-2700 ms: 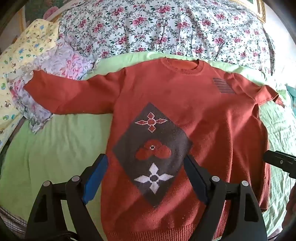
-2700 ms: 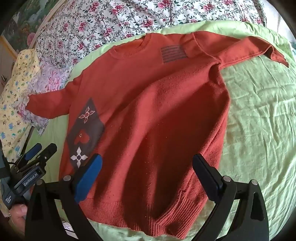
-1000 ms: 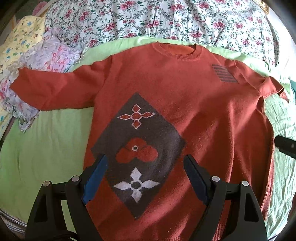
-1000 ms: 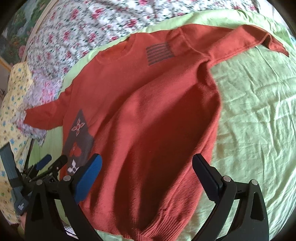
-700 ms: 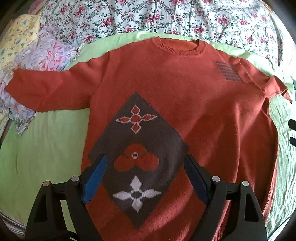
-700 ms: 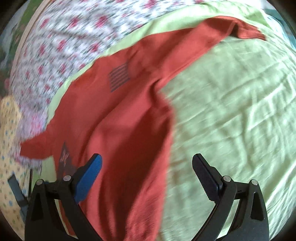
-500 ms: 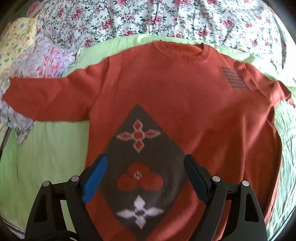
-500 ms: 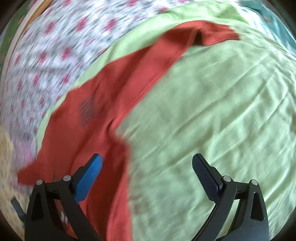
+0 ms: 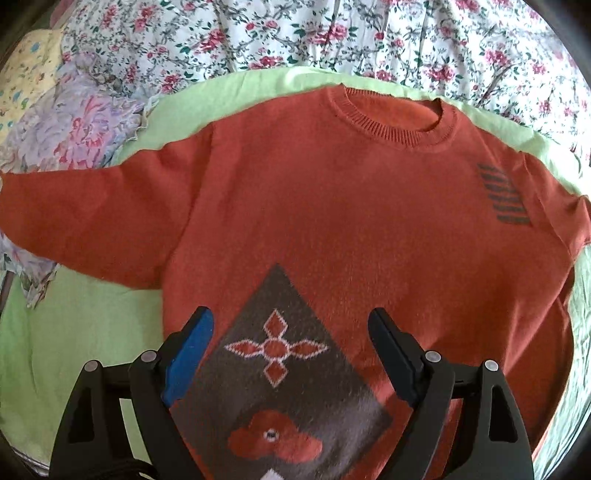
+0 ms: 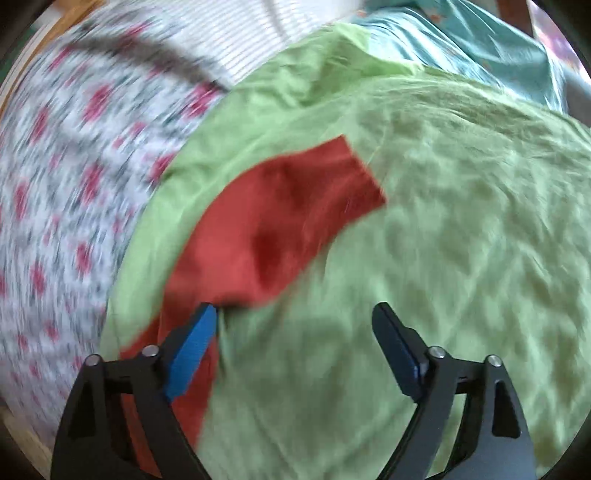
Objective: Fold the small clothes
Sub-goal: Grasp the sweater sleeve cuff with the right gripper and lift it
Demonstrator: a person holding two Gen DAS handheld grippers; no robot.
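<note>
Right gripper [image 10: 293, 325] swung over sleeve [image 10: 280, 218], left gripper [image 9: 290, 332] jaws above sweater [image 9: 332, 221]

left gripper [image 9: 290, 350]: jaws spread wide, nothing between them, pointing toward the far side | right gripper [image 10: 295, 347]: jaws spread wide, nothing held, view motion-blurred, aimed far and right

Green bedsheet [image 10: 461, 229], floral quilt [image 9: 295, 33], daylight
</note>
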